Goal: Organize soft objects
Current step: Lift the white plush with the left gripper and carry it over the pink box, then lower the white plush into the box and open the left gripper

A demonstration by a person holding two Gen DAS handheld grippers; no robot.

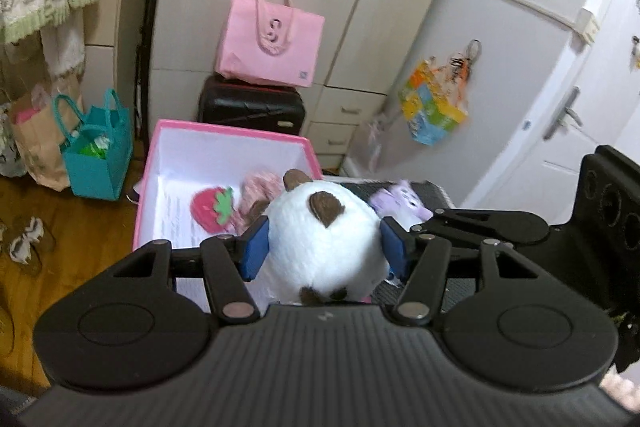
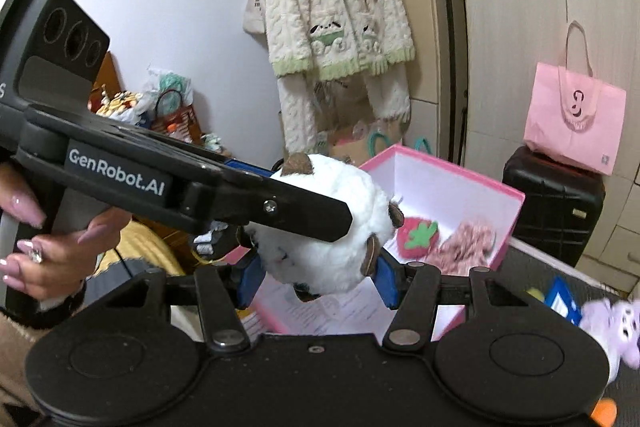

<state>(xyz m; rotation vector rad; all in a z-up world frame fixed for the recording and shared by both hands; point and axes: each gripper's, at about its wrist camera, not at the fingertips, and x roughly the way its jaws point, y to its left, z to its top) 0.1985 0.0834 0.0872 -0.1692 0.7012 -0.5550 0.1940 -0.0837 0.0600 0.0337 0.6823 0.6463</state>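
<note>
A round white plush (image 1: 324,239) with brown ears hangs over the near part of an open pink box (image 1: 228,129). My left gripper (image 1: 325,251) is shut on it, blue pads pressing both sides. In the right wrist view my right gripper (image 2: 318,281) is also shut on the same plush (image 2: 340,195), lower down. A left gripper finger (image 2: 280,207) crosses over its top. Inside the box (image 2: 460,171) lie a red strawberry toy (image 1: 212,205) and a pink knitted piece (image 1: 260,187). A purple plush (image 1: 400,199) lies on the dark surface right of the box.
A pink bag (image 1: 272,39) sits on a black suitcase (image 1: 252,107) behind the box, against white cabinets. A teal bag (image 1: 100,155) stands on the wood floor at left. A cream cardigan (image 2: 336,7) hangs on a rack. A hand (image 2: 40,259) grips the left gripper's handle.
</note>
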